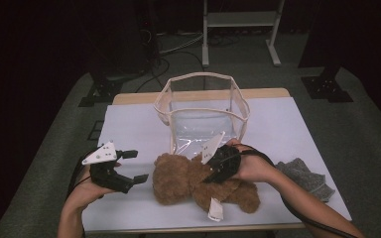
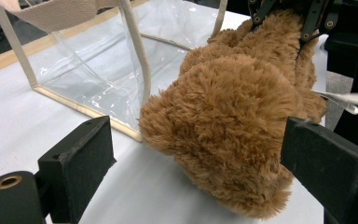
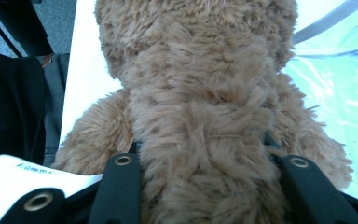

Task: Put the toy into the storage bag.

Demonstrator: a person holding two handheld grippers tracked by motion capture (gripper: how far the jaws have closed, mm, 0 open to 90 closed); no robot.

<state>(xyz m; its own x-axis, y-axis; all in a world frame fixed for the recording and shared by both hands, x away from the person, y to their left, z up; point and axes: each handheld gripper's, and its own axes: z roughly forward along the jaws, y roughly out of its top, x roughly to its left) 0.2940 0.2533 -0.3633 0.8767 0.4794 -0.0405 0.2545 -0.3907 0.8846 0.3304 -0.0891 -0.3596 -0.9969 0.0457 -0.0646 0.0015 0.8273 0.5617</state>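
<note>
While your right tool (image 1: 217,171) pinches the bear (image 1: 178,181) around its middle, jaws pressed into the fur, the bear lies on the table (image 1: 129,129) at 6 o'clock from the clear bag (image 1: 203,111). Your left tool (image 1: 129,168) stands open at the bear's 9 o'clock, just beside its head, not touching.

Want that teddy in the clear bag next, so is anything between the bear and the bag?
Nothing visible: the teddy bear lies right against the clear bag, whose open top is unobstructed. The right claw grips the bear.
</note>
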